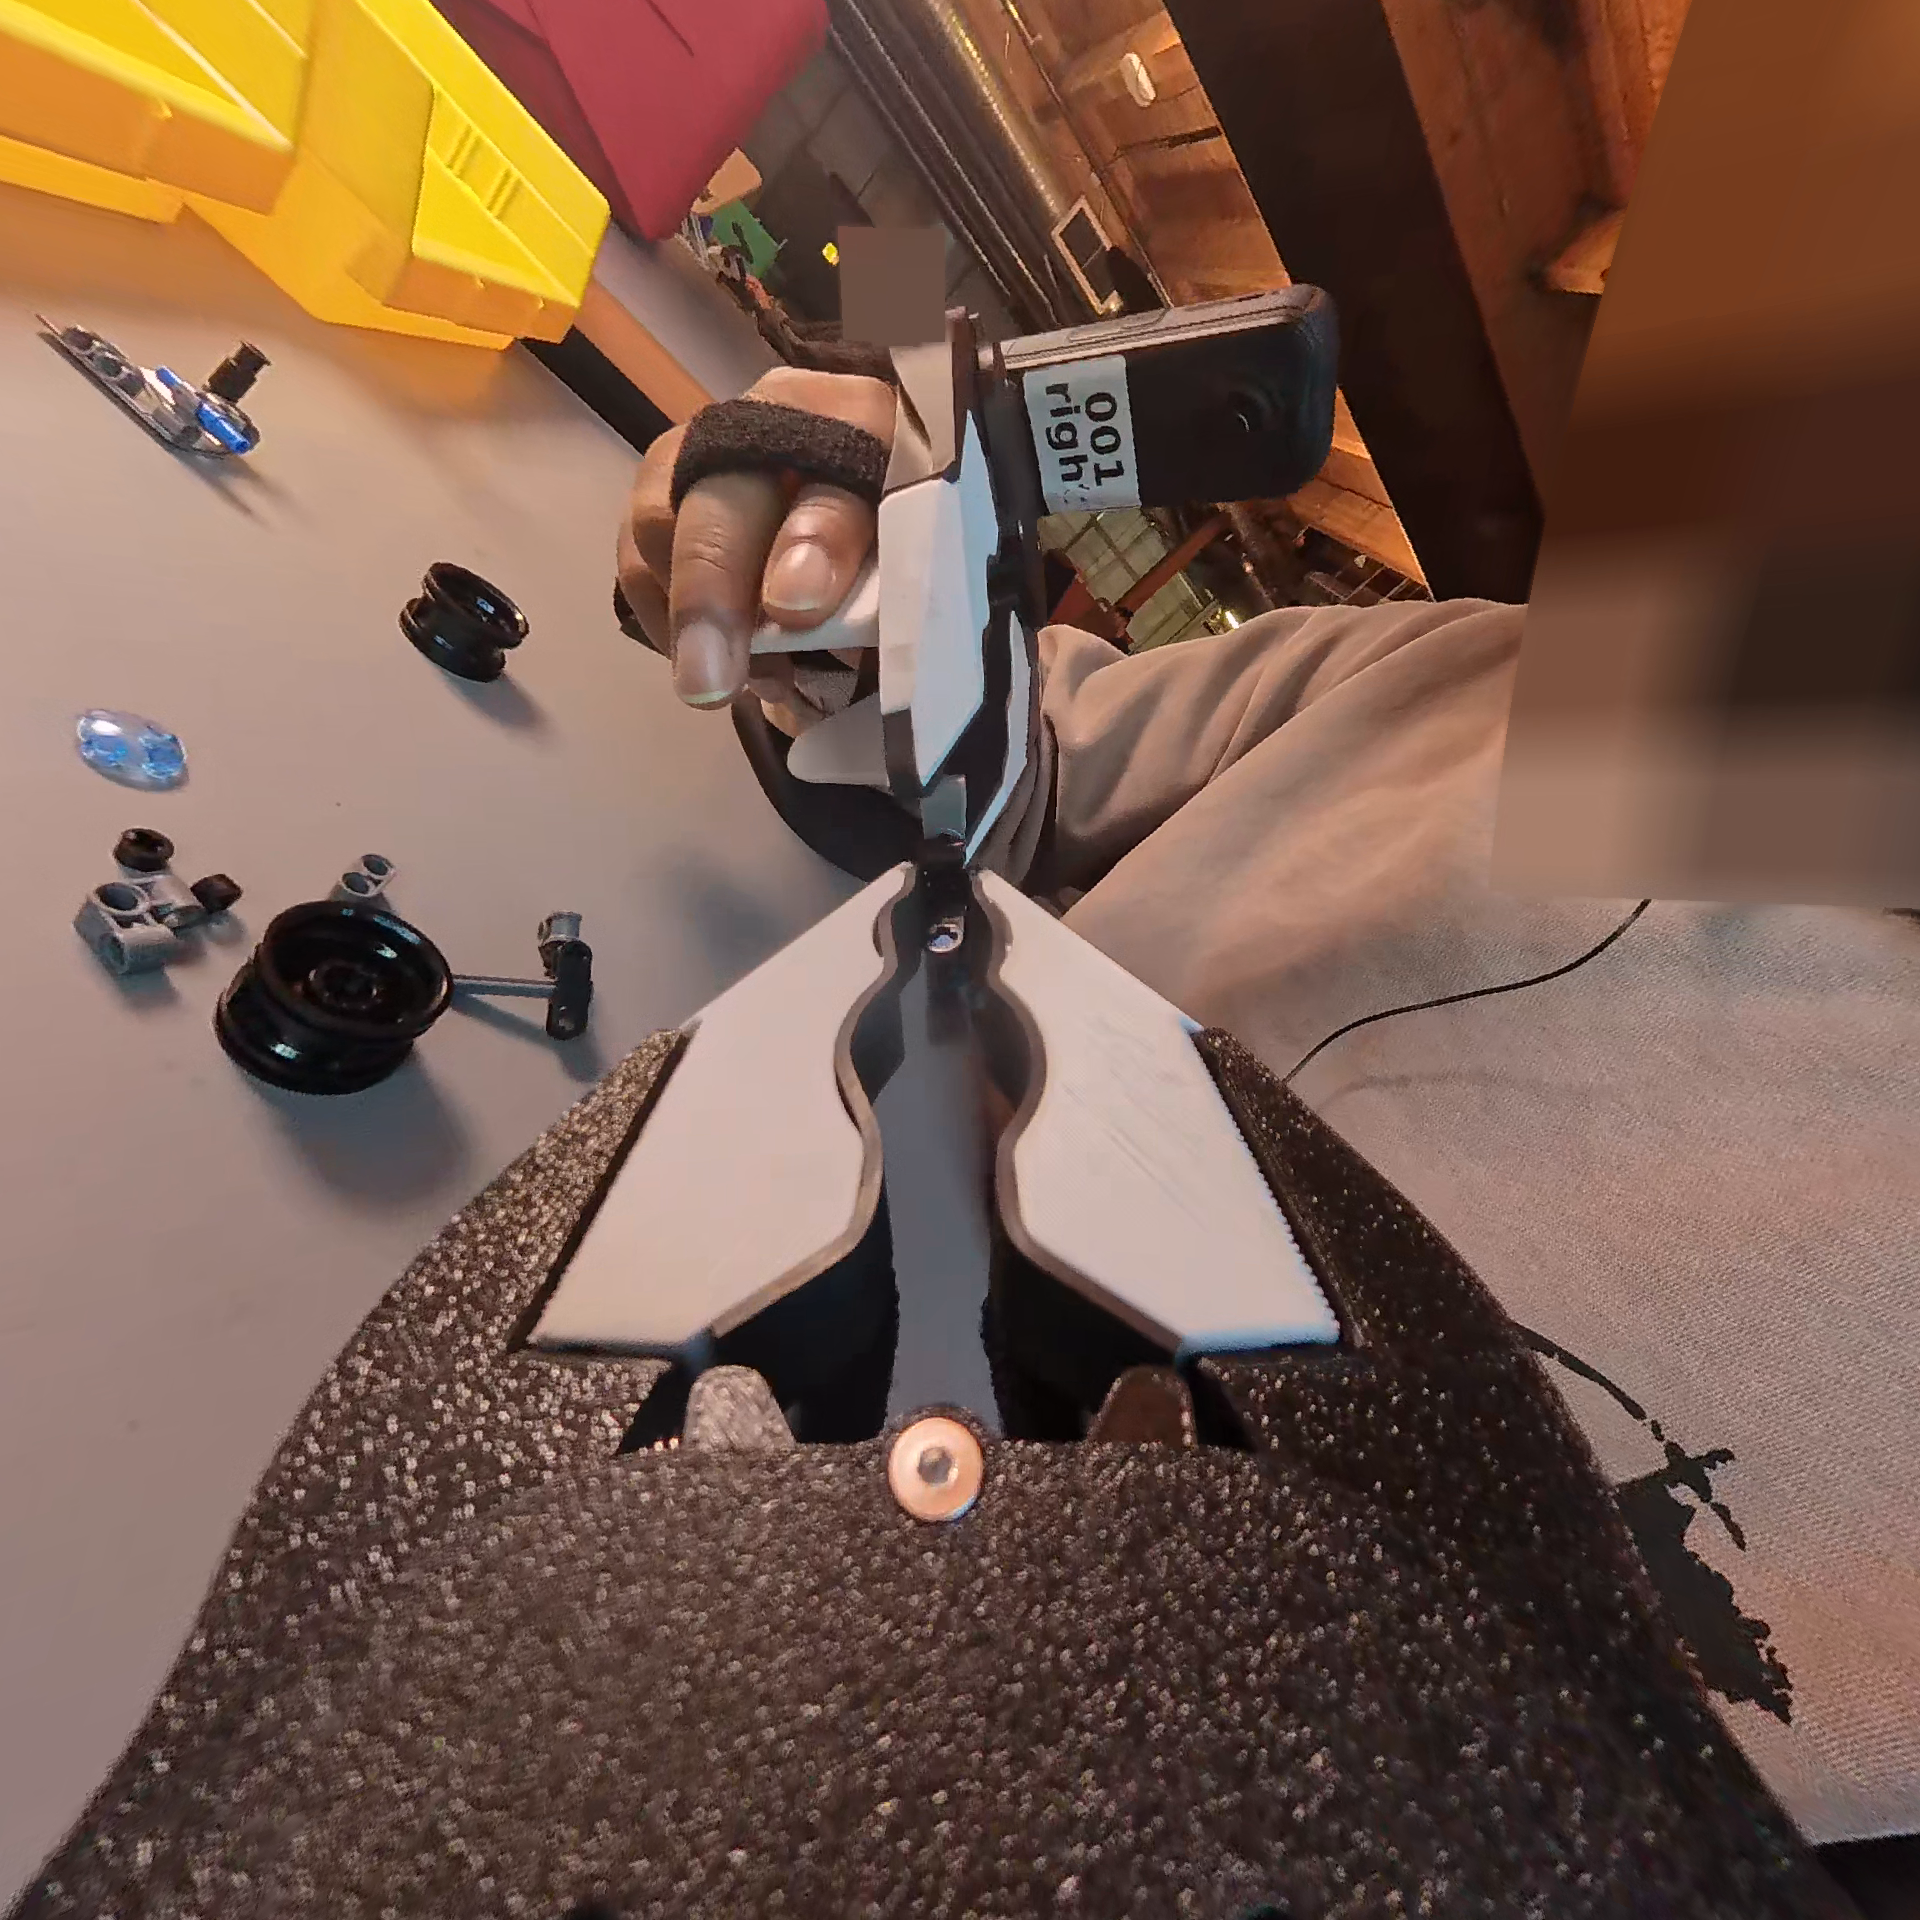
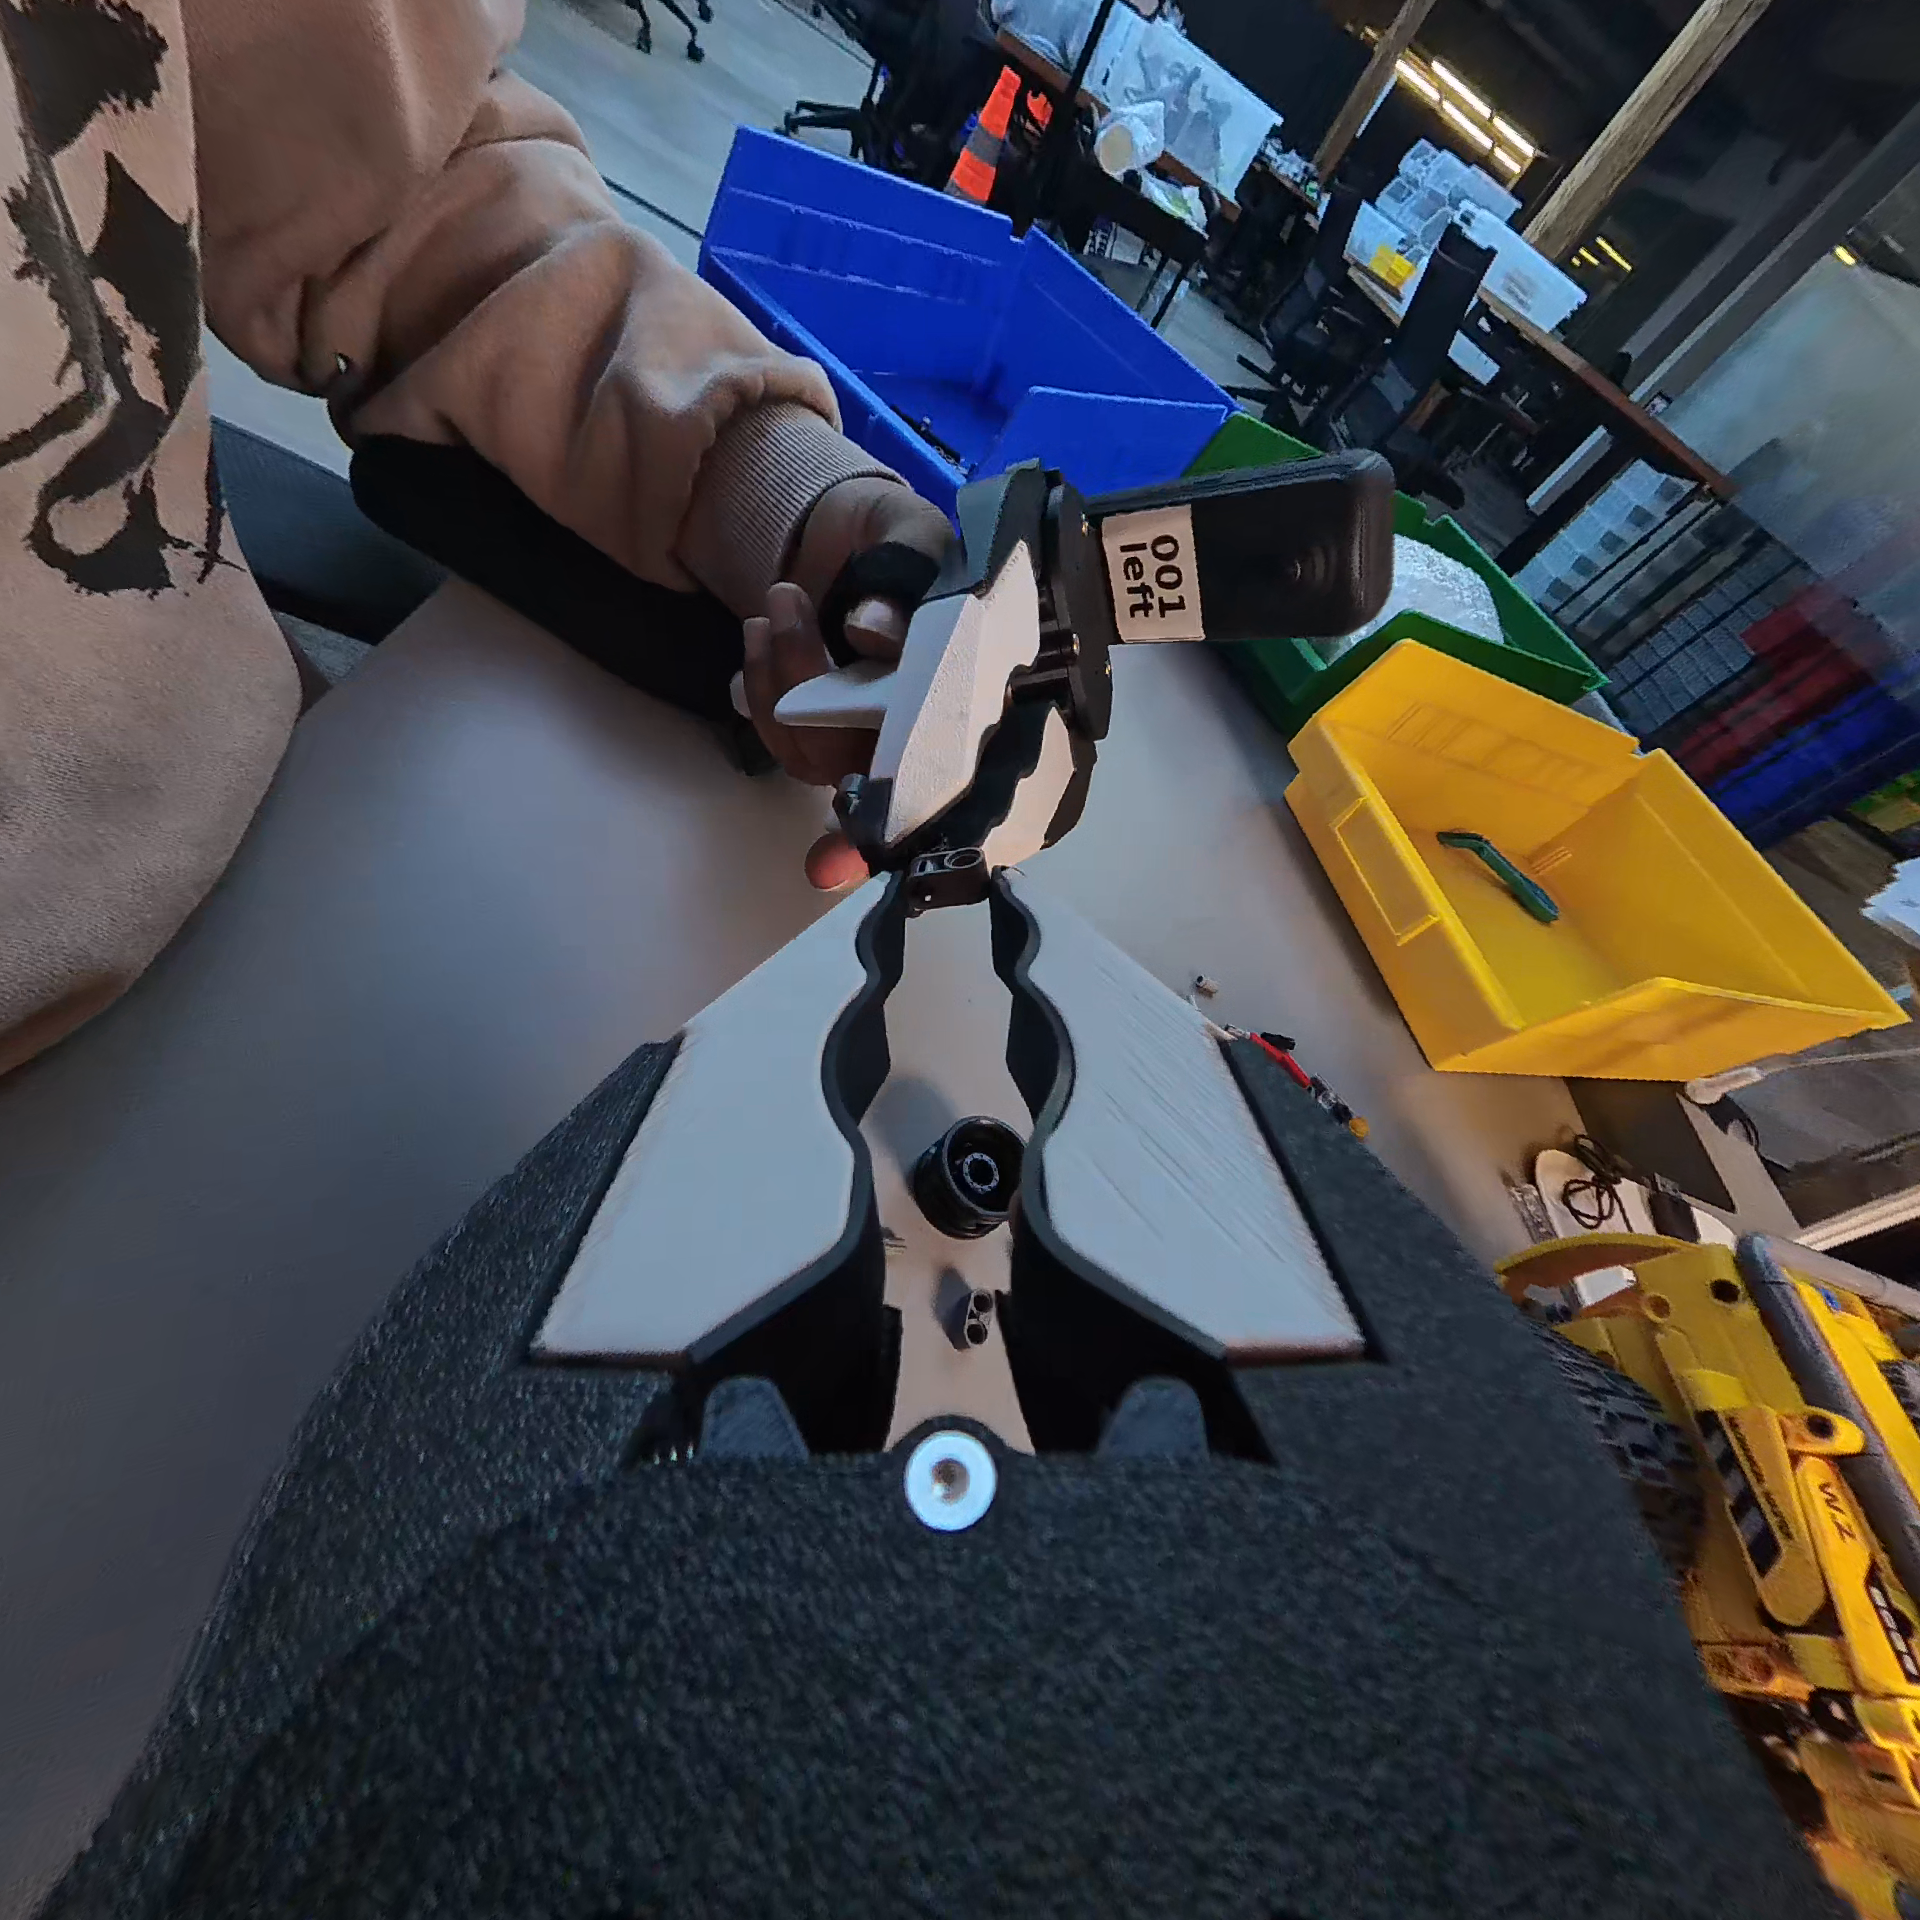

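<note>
At the centre of both wrist views my two grippers meet tip to tip on one small black connector piece (image 2: 943, 878). The right gripper (image 2: 943, 883) has its fingertips clamped on that piece. The left gripper (image 1: 943, 883) has its fingertips drawn close around the same dark piece (image 1: 945, 904), held above the table; the opposing gripper's tips touch it from above.

Below the right gripper's fingers, on the grey table (image 2: 416, 935), lie a small black wheel hub (image 2: 964, 1176) and a grey two-hole connector (image 2: 975, 1311).

Left wrist view, left side of frame: a large black wheel rim (image 1: 332, 992) on an axle with a black connector (image 1: 566, 971), a second smaller black rim (image 1: 464, 620), grey connectors with black pins (image 1: 145, 904), a clear blue part (image 1: 132, 748), and a grey beam assembly (image 1: 156, 390) at upper left.

Containers: a yellow bin (image 2: 1558, 883) at right holds one dark green strip (image 2: 1496, 871). A blue bin (image 2: 935, 301) at top centre; contents mostly hidden. A green bin (image 2: 1455, 613) sits between them, holding something white. A yellow construction-vehicle model (image 2: 1745, 1455) sits at lower right.
</note>
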Available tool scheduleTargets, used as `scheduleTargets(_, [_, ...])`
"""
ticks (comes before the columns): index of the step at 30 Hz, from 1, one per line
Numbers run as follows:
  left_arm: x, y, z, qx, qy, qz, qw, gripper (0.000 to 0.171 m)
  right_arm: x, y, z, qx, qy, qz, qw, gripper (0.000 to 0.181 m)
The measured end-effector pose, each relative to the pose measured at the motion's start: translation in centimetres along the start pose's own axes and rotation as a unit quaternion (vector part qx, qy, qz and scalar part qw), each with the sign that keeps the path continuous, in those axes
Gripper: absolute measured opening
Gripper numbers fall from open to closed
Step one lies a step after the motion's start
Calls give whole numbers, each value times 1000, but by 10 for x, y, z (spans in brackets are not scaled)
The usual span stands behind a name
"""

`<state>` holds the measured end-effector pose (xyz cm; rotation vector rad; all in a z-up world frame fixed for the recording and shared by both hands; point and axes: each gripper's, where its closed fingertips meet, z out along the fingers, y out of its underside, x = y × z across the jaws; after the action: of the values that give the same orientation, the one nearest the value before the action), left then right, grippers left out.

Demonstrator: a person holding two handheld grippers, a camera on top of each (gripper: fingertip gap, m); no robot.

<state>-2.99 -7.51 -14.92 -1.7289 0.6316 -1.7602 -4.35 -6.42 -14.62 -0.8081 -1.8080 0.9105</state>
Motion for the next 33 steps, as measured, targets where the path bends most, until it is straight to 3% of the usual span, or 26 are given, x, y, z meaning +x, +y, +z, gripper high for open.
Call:
scheduleTargets(6, [5, -18, -5, 42, -22, 42, 998, 7, 14, -8, -4, 26, 32, 3, 999, 12])
scheduleTargets(10, [-10, -56, -68, 151, -95, 56, 982, 6, 52, -18, -47, 57, 101, 19, 993, 12])
scheduleTargets(12, [-14, -57, -71, 146, -116, 77, 979, 7, 61, -13, -57, 45, 116, 12, 992, 12])
scheduleTargets(18, [-38, -32, -40, 73, -153, 67, 983, 7, 78, 2, -66, 72, 142, 62, 985, 13])
scheduleTargets(28, [-41, -35, -44, 77, -189, 99, 974, 8, 98, 40, -65, 27, 200, 98, 974, 13])
scheduleTargets(33, [-49, -39, -53, 73, -245, 144, 956, 8, 115, 56, -74, 12, 257, 96, 962, 14])
